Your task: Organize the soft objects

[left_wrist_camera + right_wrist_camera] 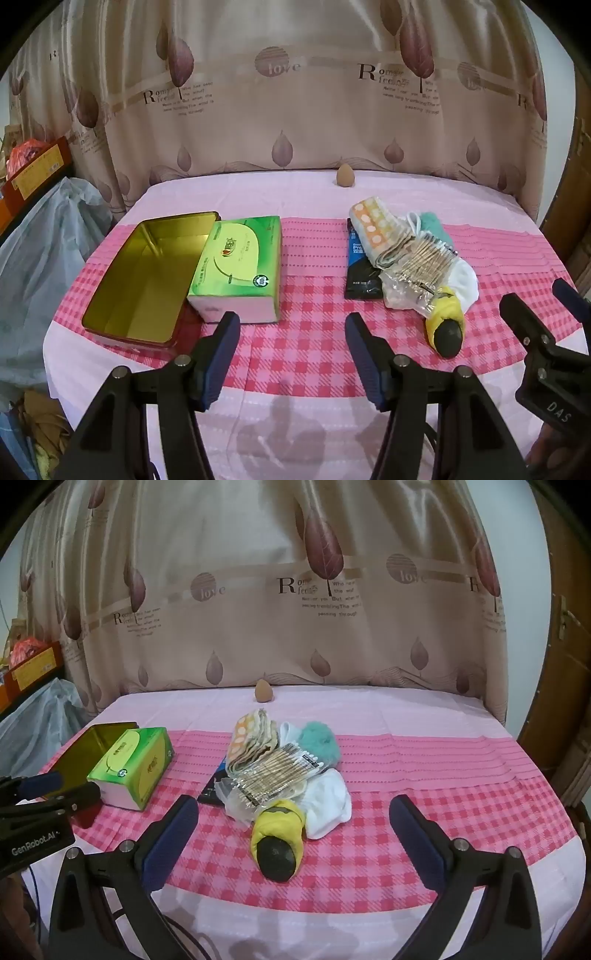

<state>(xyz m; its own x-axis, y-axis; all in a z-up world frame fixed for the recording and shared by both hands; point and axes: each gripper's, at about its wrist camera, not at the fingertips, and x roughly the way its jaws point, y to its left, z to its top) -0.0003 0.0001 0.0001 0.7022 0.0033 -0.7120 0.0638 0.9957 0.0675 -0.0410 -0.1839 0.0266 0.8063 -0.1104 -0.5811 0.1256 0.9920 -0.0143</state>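
A heap of soft things lies on the pink checked cloth: a dotted folded cloth [376, 229] [247, 742], a teal fluffy puff [319, 742], a bag of cotton swabs [424, 266] [277, 775], a white sock [328, 805] and a yellow sock with a black toe [447, 326] [279, 834]. An open gold tin [140, 277] stands at the left, with a green tissue pack [236, 266] [133, 768] leaning on its rim. My left gripper [291, 319] is open over bare cloth between tin and heap. My right gripper [294, 805] is open wide, just short of the yellow sock.
A black and blue packet [358, 273] lies under the heap's left side. A small brown egg-shaped sponge [345, 174] [263, 691] stands at the table's far edge, before a curtain. A grey plastic bag [44, 236] and boxes crowd the left side.
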